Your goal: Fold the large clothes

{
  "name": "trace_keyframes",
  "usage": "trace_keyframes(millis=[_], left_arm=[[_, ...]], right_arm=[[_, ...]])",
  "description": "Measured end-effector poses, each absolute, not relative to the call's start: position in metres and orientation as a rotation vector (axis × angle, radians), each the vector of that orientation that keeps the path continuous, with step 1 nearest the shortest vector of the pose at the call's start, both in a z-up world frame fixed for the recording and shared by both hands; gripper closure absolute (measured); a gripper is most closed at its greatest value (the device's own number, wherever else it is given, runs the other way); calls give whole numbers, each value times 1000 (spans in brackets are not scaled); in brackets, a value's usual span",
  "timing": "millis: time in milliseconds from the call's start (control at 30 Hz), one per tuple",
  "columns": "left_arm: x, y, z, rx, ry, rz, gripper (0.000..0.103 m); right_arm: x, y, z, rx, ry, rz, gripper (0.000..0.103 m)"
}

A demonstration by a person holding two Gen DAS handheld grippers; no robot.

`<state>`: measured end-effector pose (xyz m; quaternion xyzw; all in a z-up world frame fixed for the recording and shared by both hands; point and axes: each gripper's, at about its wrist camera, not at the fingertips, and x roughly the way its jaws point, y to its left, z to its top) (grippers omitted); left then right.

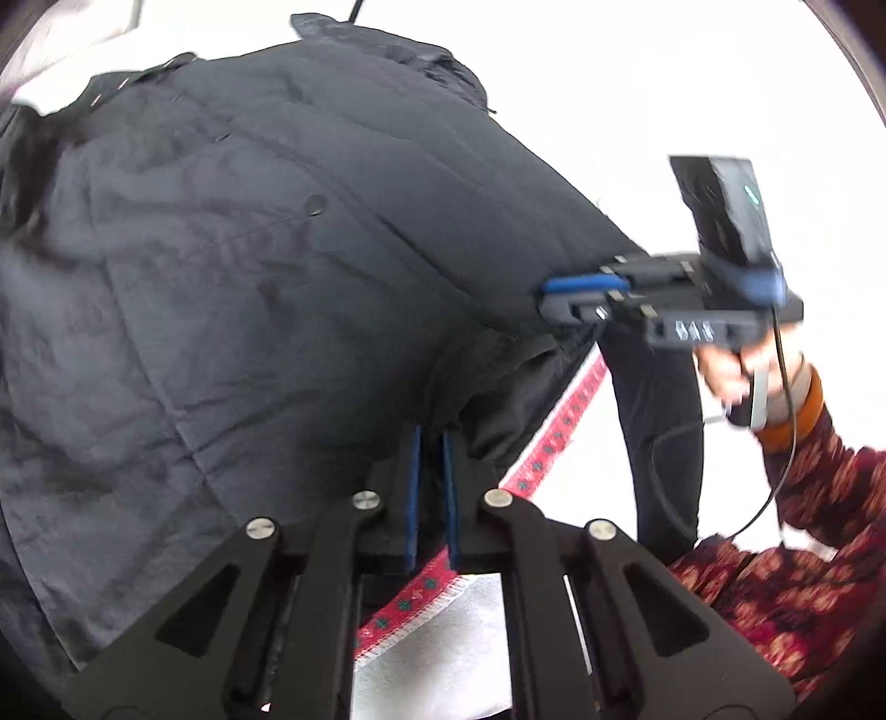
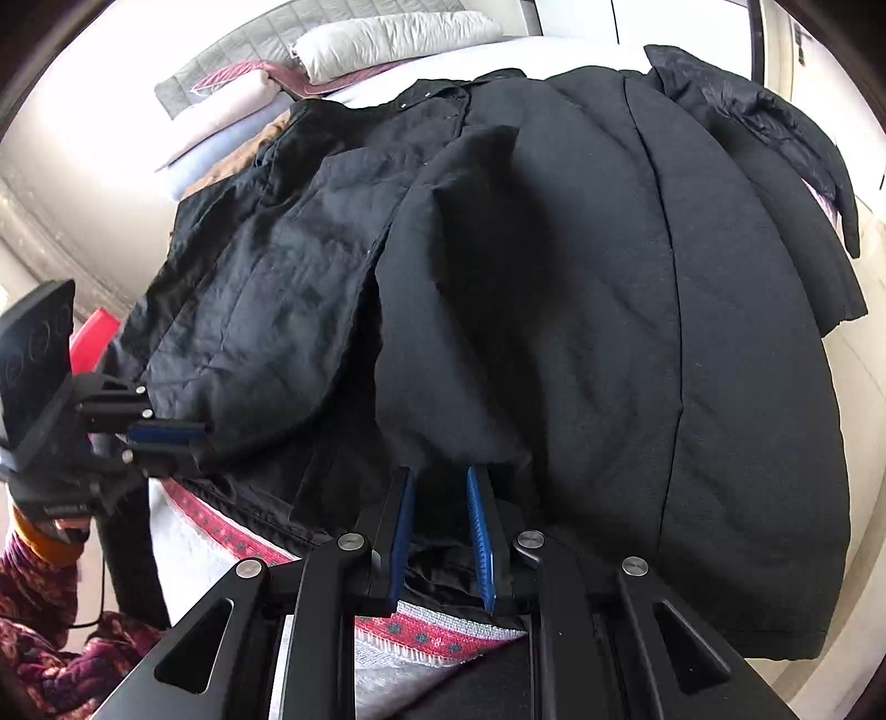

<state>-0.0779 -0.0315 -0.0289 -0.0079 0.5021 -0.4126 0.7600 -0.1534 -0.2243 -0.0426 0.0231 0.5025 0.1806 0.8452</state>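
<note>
A large black quilted coat (image 2: pixel 581 277) lies spread over a bed, its hem toward me. It fills the left wrist view (image 1: pixel 232 266) too. My left gripper (image 1: pixel 432 443) has its blue pads nearly together, pinching the coat's hem edge. It shows at the left of the right wrist view (image 2: pixel 194 437), clamped on the hem. My right gripper (image 2: pixel 443 476) holds a fold of the coat's lower edge between blue pads that stand a little apart. It shows in the left wrist view (image 1: pixel 545 296), closed on the coat's edge.
A white bedcover with a red patterned border (image 2: pixel 232 531) lies under the coat. Pillows and folded bedding (image 2: pixel 387 39) are stacked at the far end. A second black garment (image 2: pixel 775 127) lies at the far right. My patterned sleeve (image 1: pixel 819 498) is at the right.
</note>
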Motion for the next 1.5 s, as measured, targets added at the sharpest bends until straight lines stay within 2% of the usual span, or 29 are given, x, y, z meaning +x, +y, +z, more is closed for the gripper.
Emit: trace_keyframes(millis=[167, 233, 300, 633, 900, 967, 1000, 1100, 1500], left_arm=[[-68, -18, -26, -149, 1088, -859, 99], [-69, -17, -19, -164, 1067, -857, 99], [-72, -16, -11, -173, 1039, -857, 99], [-74, -26, 18, -145, 972, -860, 100], [-81, -11, 24, -150, 960, -858, 100], [-80, -11, 24, -151, 959, -859, 100], [-80, -11, 24, -152, 959, -860, 100], [-80, -11, 26, -155, 952, -859, 100], [-107, 7, 103, -100, 715, -889, 100]], right_arm=[[-174, -205, -13, -77, 941, 476, 76], [-182, -196, -5, -135, 917, 514, 63], [-187, -182, -7, -195, 920, 545, 57], [-197, -130, -38, -533, 923, 521, 57], [-195, -134, -31, -528, 878, 480, 58], [-195, -135, -32, -519, 886, 478, 61], [-191, -134, -33, -516, 898, 488, 67], [-190, -129, -39, -526, 948, 519, 98], [-194, -102, 28, -214, 810, 710, 98]])
